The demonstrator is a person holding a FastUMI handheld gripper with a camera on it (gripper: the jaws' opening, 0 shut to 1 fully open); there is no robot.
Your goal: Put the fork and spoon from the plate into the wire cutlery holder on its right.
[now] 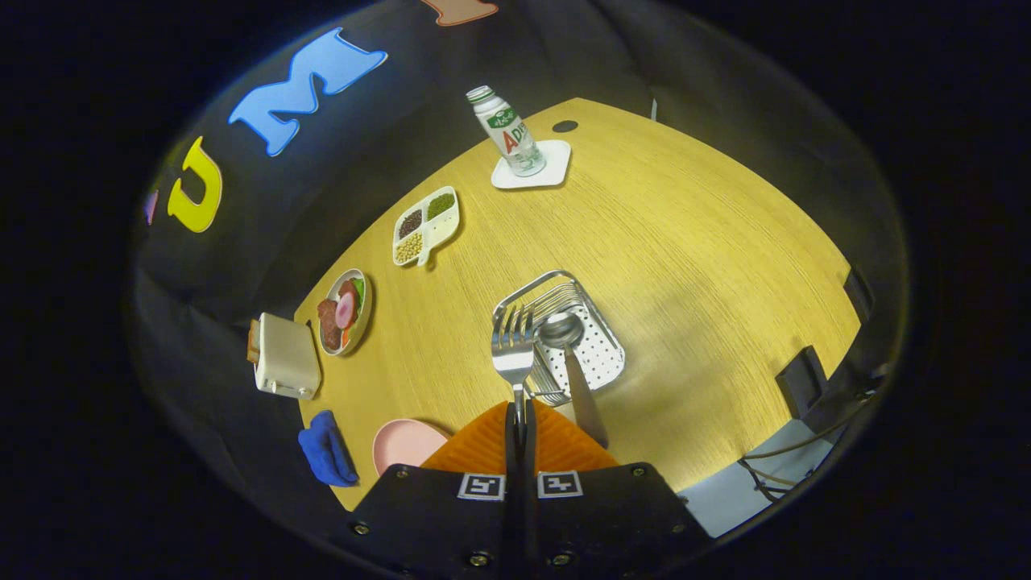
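One utensil is already home: the spoon leans in the wire cutlery holder, bowl up and handle slanting down toward me. The other, the fork, is in my gripper, whose fingers are pressed together on the handle so that only a thin slit shows between them. I hold it by the lower handle with the tines pointing away and up, which I judge is the sensible way to carry it: the free end leads, and the handle can go down into the basket once I tip it.

From where I look, the fork's tines overlap the near-left rim of the holder, right beside the spoon's bowl. I cannot tell from this alone whether the fork is over the opening or short of it. The holder sits just ahead of my fingers on the wooden counter.

The pink plate lies close beside my fingers, to their left, and looks bare on the part I can see. So I judge the task more than half done: what remains is getting the fork into the holder and letting go.
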